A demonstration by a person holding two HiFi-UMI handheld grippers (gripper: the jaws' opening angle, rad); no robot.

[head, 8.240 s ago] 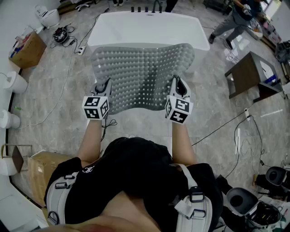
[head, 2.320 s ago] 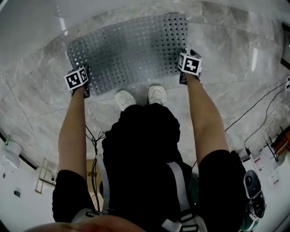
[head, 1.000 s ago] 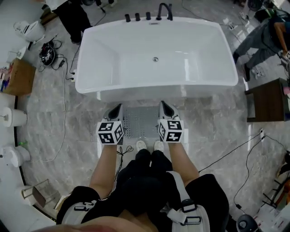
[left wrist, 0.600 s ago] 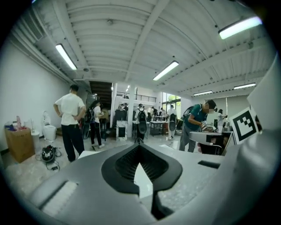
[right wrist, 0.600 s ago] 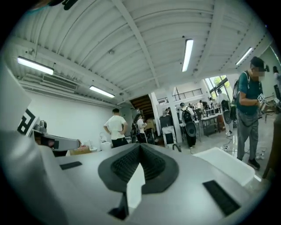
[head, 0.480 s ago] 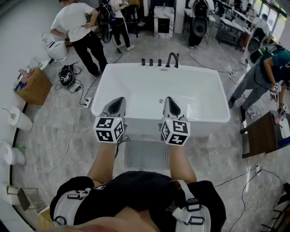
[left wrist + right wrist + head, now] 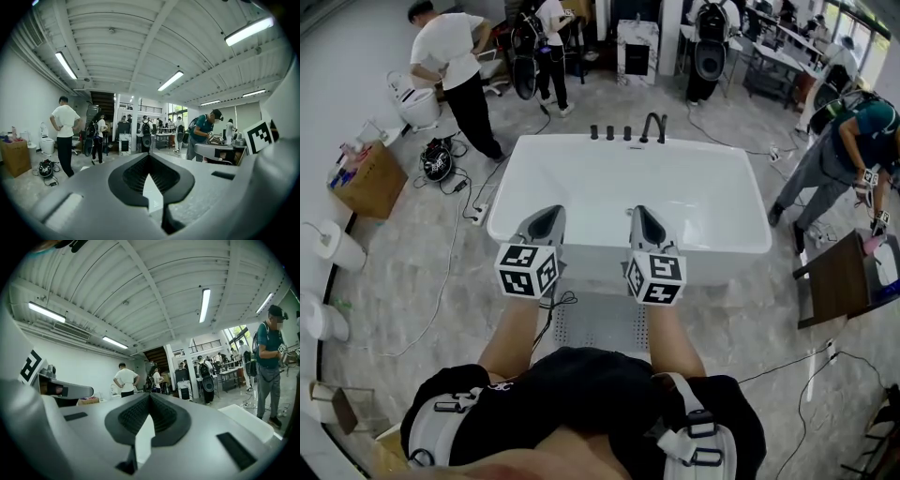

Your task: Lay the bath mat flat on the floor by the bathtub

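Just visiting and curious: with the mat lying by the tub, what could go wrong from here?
The bath mat lies close in front of the person, partly hidden by their body, so a blind step might scuff or wrinkle it. A black cable loops by the mat's left edge and could drag across it or catch a foot.

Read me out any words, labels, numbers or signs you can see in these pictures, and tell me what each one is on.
No readable text anywhere.
Left gripper and right gripper: square black-and-white marker patterns only, no letters or numbers.
Cardboard box: any print is too small to read.
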